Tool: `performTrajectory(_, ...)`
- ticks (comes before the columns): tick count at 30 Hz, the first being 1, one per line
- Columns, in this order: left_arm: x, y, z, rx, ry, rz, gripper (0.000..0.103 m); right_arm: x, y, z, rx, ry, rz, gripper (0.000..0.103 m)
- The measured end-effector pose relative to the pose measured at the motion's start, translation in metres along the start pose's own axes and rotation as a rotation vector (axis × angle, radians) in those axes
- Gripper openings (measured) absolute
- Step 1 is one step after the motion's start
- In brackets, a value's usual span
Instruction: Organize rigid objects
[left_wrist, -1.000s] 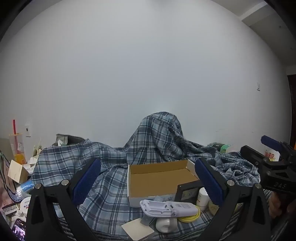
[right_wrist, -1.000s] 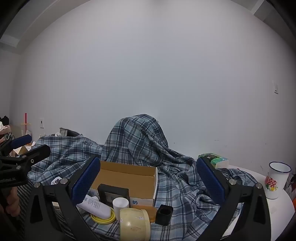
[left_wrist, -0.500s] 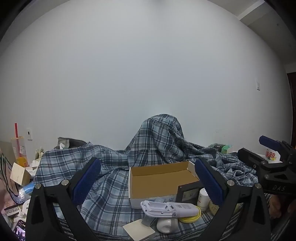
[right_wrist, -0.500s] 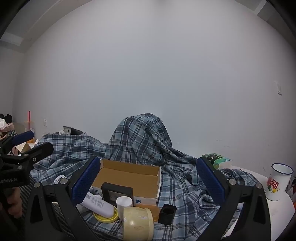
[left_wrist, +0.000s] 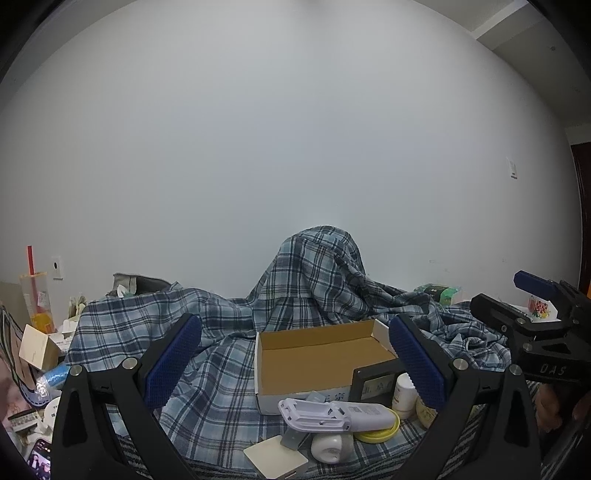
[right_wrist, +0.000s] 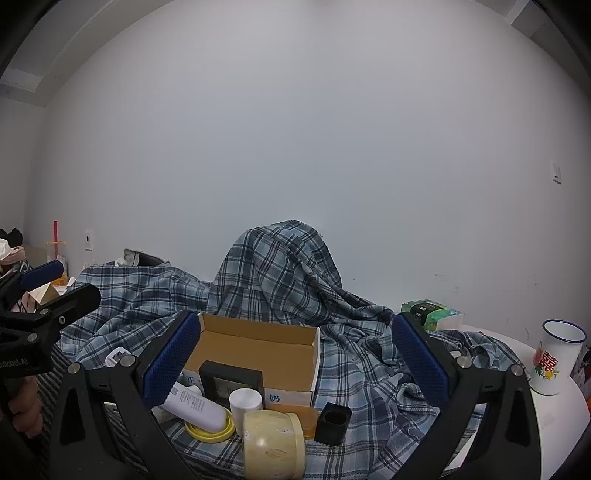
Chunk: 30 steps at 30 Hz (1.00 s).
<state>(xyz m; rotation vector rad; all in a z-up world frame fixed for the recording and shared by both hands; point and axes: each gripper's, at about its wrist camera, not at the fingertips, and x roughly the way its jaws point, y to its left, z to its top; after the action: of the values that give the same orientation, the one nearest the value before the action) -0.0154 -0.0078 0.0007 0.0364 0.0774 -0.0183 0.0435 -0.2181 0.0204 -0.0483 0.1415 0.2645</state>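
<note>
An empty cardboard box (left_wrist: 321, 354) (right_wrist: 258, 343) lies open on a plaid cloth. In front of it sit a white remote-like device (left_wrist: 332, 415), a yellow lid (right_wrist: 208, 430), a black framed clock (right_wrist: 231, 380), a white bottle (right_wrist: 243, 400), a cream jar (right_wrist: 273, 439) and a small black cup (right_wrist: 332, 422). A white square pad (left_wrist: 275, 459) lies nearest. My left gripper (left_wrist: 295, 362) is open above the clutter, holding nothing. My right gripper (right_wrist: 295, 358) is open too, and its black body (left_wrist: 539, 328) shows at the right of the left wrist view.
The plaid cloth (right_wrist: 280, 273) rises in a hump behind the box. A white enamel mug (right_wrist: 557, 362) and a green tissue pack (right_wrist: 430, 314) stand on the white table at right. Boxes, a drink cup (left_wrist: 35, 299) and a phone (left_wrist: 38, 459) crowd the left side.
Both views have tilted upward a little, so the box and clutter sit lower in frame. Neither gripper has taken hold of anything.
</note>
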Motion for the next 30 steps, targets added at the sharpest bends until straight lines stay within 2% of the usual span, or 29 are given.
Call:
performTrajectory(12,0.0062,0.0051,0.0030,-0.014,0.019,-0.001,0.103,-0.0018,0.0008,0.0001,0.000,-0.008,0.001,0.103)
performTrajectory(30,0.0054,0.0040,0.0023,-0.014,0.006,0.003,0.103,0.0004,-0.0004,0.0008,0.001,-0.001,0.001,0.103)
